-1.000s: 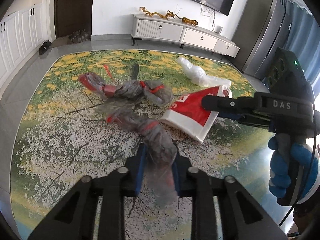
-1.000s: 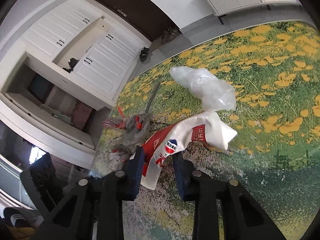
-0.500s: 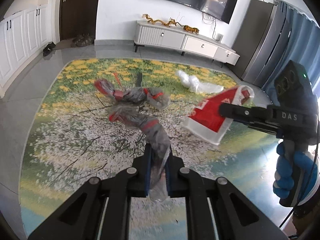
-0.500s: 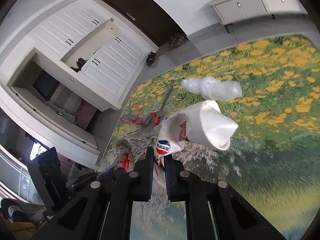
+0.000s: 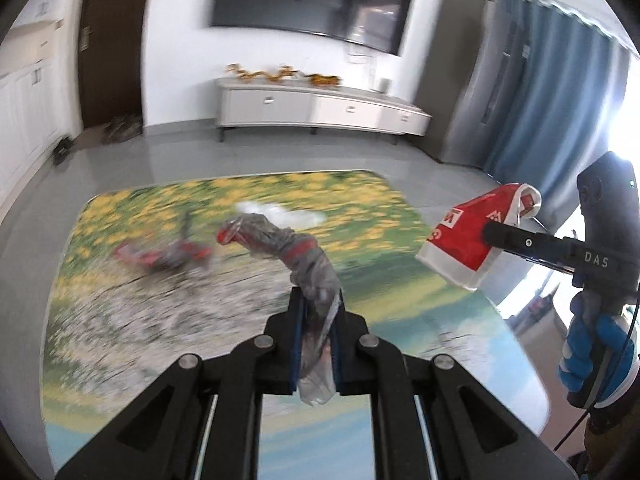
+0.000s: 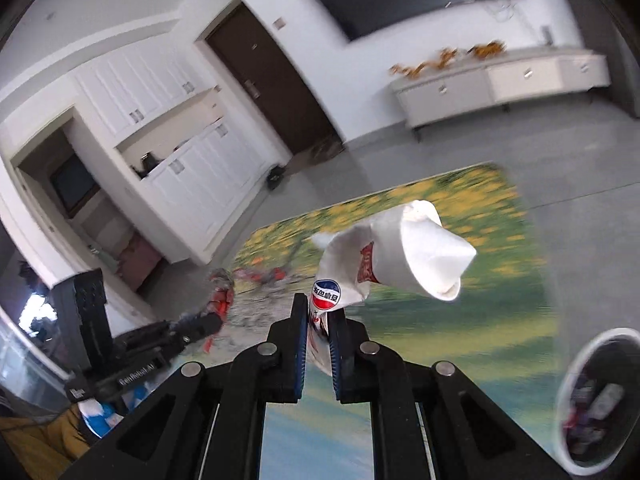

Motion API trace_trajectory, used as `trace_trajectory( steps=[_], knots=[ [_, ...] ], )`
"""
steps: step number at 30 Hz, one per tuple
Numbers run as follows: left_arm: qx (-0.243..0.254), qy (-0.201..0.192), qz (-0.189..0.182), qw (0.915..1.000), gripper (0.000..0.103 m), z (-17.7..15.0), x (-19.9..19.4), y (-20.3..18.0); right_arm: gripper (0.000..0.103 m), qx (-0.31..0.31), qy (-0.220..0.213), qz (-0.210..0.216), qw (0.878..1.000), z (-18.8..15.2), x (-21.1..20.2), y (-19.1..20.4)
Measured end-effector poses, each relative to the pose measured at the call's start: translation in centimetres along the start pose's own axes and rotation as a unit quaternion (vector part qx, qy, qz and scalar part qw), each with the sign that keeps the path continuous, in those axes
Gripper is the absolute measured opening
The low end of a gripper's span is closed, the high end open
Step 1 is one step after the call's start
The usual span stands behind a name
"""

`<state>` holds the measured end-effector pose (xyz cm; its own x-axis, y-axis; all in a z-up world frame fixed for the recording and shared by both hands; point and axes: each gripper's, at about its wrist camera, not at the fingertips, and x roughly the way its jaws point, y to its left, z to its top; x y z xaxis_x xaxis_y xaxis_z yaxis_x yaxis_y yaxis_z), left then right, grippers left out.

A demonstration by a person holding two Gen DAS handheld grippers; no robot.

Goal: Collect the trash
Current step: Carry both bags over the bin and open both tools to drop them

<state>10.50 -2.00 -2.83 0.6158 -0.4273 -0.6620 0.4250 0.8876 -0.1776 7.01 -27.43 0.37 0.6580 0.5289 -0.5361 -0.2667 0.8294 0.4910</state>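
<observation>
left gripper (image 5: 316,304): my jaws are clamped on a grey crumpled plastic wrapper (image 5: 296,252) with red bits; it rises ahead of the tips, clear of the rug.
right gripper (image 6: 319,316): i have it pinched on a red and white bag (image 6: 396,256), which billows up and to the right of the tips.
left behind: a blurred red and grey scrap (image 5: 168,256) lies on the flowered rug (image 5: 120,320), ahead and left of my left gripper.
bin: a white-rimmed trash bin (image 6: 592,396) sits low to the right of my right gripper, with litter inside.
</observation>
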Motion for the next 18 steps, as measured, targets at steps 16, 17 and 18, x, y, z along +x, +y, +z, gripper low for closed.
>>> trace_trajectory(
  steps=[16, 17, 18],
  knots=[
    [0.153, 0.086, -0.152, 0.9727, 0.01, 2.2, 11.7, -25.1, 0.01, 0.075, -0.027, -0.221, 0.972, -7.2, -15.2, -16.8],
    [0.156, 0.092, -0.157, 0.9708, 0.01, 2.1, 12.6, -26.3, 0.01, 0.084, -0.022, -0.226, 0.97, -7.6, -15.2, -18.0],
    [0.158, 0.096, -0.162, 0.9693, 0.01, 2.1, 13.2, -27.2, 0.01, 0.091, -0.017, -0.228, 0.969, -7.9, -15.0, -18.9]
  ],
)
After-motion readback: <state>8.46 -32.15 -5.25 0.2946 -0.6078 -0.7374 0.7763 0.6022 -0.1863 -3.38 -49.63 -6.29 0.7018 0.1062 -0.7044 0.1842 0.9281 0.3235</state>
